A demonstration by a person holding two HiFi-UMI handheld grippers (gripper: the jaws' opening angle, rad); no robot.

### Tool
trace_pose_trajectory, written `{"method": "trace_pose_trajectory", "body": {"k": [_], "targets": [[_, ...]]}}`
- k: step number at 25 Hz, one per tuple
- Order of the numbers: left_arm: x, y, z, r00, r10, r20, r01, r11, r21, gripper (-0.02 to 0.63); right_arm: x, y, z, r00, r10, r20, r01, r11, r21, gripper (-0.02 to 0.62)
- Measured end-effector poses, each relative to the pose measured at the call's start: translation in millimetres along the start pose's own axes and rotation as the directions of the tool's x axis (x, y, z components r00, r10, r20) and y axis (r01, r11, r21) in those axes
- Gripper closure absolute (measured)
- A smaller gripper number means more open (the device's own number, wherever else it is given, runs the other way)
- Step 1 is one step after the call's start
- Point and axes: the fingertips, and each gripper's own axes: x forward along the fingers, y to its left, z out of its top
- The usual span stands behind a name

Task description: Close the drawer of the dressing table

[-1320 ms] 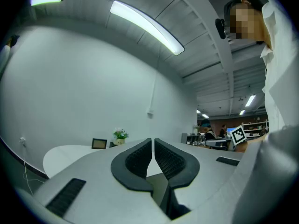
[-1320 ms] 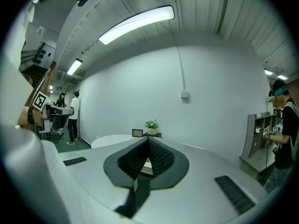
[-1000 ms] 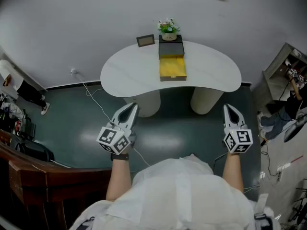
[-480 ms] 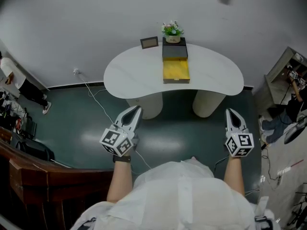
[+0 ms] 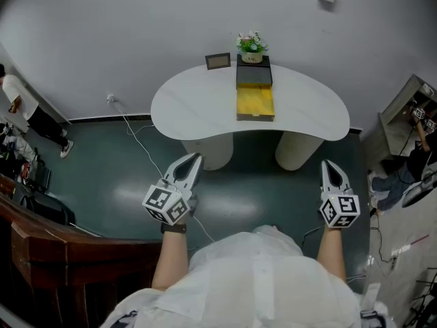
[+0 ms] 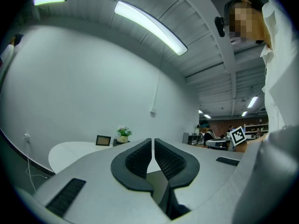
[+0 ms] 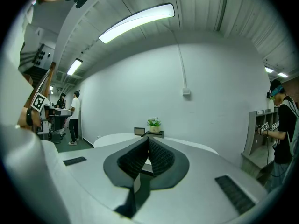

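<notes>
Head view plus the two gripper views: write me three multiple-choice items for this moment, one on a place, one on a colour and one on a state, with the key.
1. Where does the small flowering plant in its pale pot stand?
A. At the left end of the white curved dressing table
B. On top of the black drawer box
C. At the table's front edge

2. What colour is the inside of the box's pulled-out drawer?
A. Red
B. Yellow
C. Blue

3. How do the jaws of the left gripper and the right gripper stand?
A. Together, with nothing between them
B. Wide apart
C. Clamped on the drawer

Key:
1 B, the head view shows the pot sitting on the box.
2 B, the lining shows yellow.
3 A, each gripper view shows its pads meeting with nothing held.
</notes>
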Motion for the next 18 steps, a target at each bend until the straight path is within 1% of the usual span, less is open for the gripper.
{"method": "trace_pose_trajectory", "body": {"k": [9,18], "targets": [[6,10,-7,1.000,0.008,-0.001,-0.008,1.000,-0.026,0.574,13,1,-1,1.000,0.009,-0.017,-0.009,1.000,-0.009,0.586],[50,22,-6,1.000,0.009,-0.015,-0.010,0.999,-0.032,0.574,56,-28,-3,0.999,0.022,-0.034,-0.022,1.000,0.004,0.586]]}}
